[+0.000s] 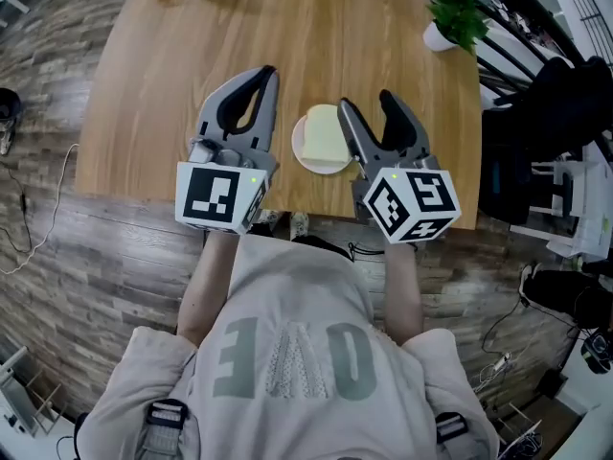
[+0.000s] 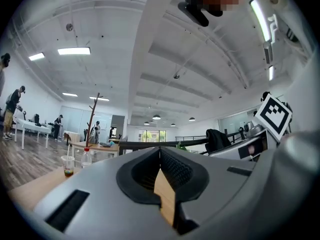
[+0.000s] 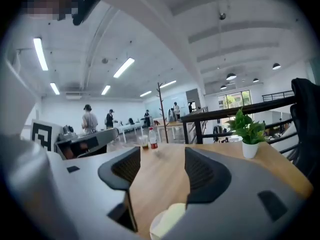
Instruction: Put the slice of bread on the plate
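bread slice (image 1: 326, 134) lies flat on the white plate (image 1: 320, 167) near the front edge of the desk (image 1: 172, 75). right hand-held gripper (image 1: 364, 101) is at the plate's right edge, jaws apart and empty. left hand-held gripper (image 1: 270, 70) is just left of the plate, jaws pressed together on nothing.

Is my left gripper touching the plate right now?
Apart. The head view shows a strip of bare table between the left gripper and the plate rim.
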Demonstrator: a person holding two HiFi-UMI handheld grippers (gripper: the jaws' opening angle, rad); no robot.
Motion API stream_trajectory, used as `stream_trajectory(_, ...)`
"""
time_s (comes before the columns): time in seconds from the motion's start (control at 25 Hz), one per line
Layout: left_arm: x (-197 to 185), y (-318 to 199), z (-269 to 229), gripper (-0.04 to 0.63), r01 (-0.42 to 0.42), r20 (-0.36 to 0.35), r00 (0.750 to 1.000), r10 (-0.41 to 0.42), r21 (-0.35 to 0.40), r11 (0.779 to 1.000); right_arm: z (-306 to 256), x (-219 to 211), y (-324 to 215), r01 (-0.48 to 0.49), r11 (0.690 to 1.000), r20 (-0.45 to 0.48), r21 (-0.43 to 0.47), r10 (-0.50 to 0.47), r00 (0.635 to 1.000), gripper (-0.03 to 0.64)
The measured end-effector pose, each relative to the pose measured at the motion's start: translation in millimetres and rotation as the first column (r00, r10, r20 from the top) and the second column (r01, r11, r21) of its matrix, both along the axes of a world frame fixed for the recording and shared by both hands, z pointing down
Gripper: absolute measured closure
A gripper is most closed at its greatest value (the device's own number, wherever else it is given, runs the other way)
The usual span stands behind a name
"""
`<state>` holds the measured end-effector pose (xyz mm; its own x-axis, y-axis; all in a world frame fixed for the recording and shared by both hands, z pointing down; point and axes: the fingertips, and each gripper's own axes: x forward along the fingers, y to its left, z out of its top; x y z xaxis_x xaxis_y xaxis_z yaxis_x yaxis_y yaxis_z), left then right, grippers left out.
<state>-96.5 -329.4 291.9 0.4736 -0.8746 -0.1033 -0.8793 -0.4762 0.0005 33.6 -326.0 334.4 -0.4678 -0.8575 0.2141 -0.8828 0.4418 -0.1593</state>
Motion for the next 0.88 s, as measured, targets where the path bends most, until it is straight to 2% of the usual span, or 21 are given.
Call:
stream_trajectory(0.08,3,2,-14,0.586,0.000,0.009,1.000,-0.001,0.030,1.000,-15,7,2,-0.059,0.997,0.060,0.058,0.055,0.997,0.366)
stream_trajectory(0.16,8,3,-26,0.586,-0.004,0.029,1.000,0.002,0.059,0.998,-27,16,4,-0.130,0.983,0.088,0.126,0.120,0.989,0.536)
stream_trajectory(0.2,11,3,-31,0.586,-0.007,0.041,0.999,0.004,0.073,0.997,-32,20,5,-0.158,0.975,0.096,0.155,0.144,0.985,0.587)
stream_trajectory(0.32,18,4,-41,0.586,-0.019,0.058,0.998,0.013,0.101,0.995,-36,25,12,-0.200,0.960,0.106,0.198,0.182,0.978,0.600)
stream_trajectory(0.56,31,9,-43,0.586,-0.049,0.056,0.997,0.043,0.104,0.993,-23,20,21,-0.185,0.968,0.104,0.172,0.169,0.980,0.600)
stream_trajectory(0.88,35,12,-48,0.586,-0.066,0.074,0.996,0.057,0.123,0.990,-27,10,21,-0.179,0.962,0.068,0.207,0.168,0.983,0.600)
